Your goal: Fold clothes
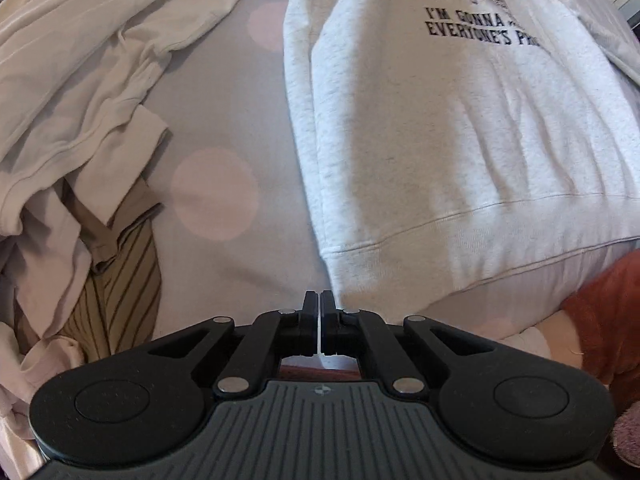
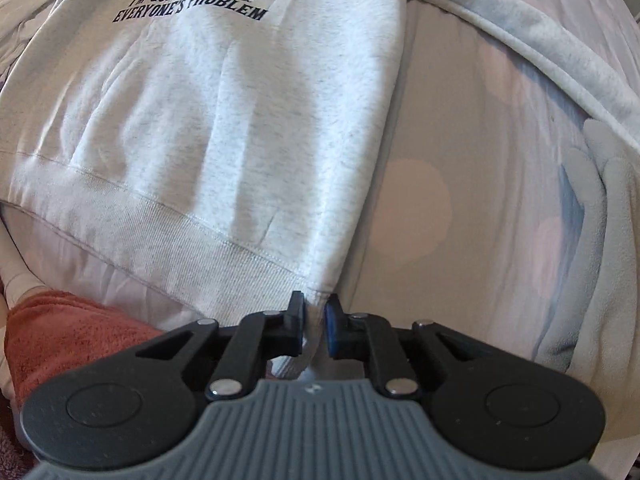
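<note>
On the bed, ahead of my left tongs (image 1: 321,300), the grey sweatshirt (image 1: 440,128) lies flat on the pale sheet with pink dots (image 1: 224,120), printed side up, its ribbed hem toward me along the near edge of the bed. My left tongs are pressed together with only a sliver of light between the pads, and they hold nothing; their tips sit just beside the hem's near left corner, and I cannot tell whether they touch it. To the left, toward that side of the bed, a heap of cream garments (image 1: 80,72) lies crumpled, with a tan striped piece (image 1: 124,280) showing under it. At the right edge of this view a rust-coloured towel (image 1: 600,312) pokes in near the hem.

From my right tongs (image 2: 314,312), the same sweatshirt (image 2: 208,112) fills the left and middle, dark lettering far up, the hem running across toward me. These tongs are narrowed onto the hem's right corner: a pinch of grey fabric stands between the pads, one of them blue. The sweatshirt's right side runs up and away from that corner. Right of it the dotted sheet (image 2: 460,128) lies bare, with a pale fleecy cloth (image 2: 560,56) across the far right corner. The rust towel (image 2: 68,328) lies at the near left, just beside the hem.
</note>
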A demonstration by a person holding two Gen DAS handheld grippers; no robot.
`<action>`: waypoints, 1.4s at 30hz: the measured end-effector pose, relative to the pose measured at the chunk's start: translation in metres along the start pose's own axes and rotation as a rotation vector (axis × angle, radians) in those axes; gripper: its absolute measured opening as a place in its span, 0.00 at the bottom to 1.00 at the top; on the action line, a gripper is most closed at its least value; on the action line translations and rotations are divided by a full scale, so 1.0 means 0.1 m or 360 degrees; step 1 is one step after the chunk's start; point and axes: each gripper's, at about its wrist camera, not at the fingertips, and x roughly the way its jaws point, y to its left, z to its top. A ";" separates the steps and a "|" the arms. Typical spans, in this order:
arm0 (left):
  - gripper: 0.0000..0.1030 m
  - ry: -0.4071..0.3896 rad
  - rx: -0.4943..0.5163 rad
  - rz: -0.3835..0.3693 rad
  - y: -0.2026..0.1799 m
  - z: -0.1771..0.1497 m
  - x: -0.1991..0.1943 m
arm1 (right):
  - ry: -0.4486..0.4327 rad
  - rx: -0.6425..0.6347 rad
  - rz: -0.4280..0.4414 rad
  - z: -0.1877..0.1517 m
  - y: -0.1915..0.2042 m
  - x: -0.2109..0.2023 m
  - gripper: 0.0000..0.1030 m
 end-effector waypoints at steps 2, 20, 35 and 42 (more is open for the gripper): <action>0.00 -0.0077 0.0063 -0.0033 -0.06 -0.04 -0.13 | -0.0054 -0.0067 -0.0047 -0.01 0.03 -0.12 0.28; 0.13 -0.0708 0.0166 0.0090 0.03 0.90 -0.71 | -0.0939 0.0129 -0.0200 0.56 0.78 -0.18 0.39; 0.27 -0.0781 -0.0054 0.0361 1.02 2.34 -0.01 | -0.1249 0.0200 -0.0409 0.86 0.73 0.37 0.51; 0.24 -0.0763 -0.0078 0.0416 1.19 2.73 0.42 | -0.1298 0.0202 -0.0378 0.98 0.65 0.52 0.52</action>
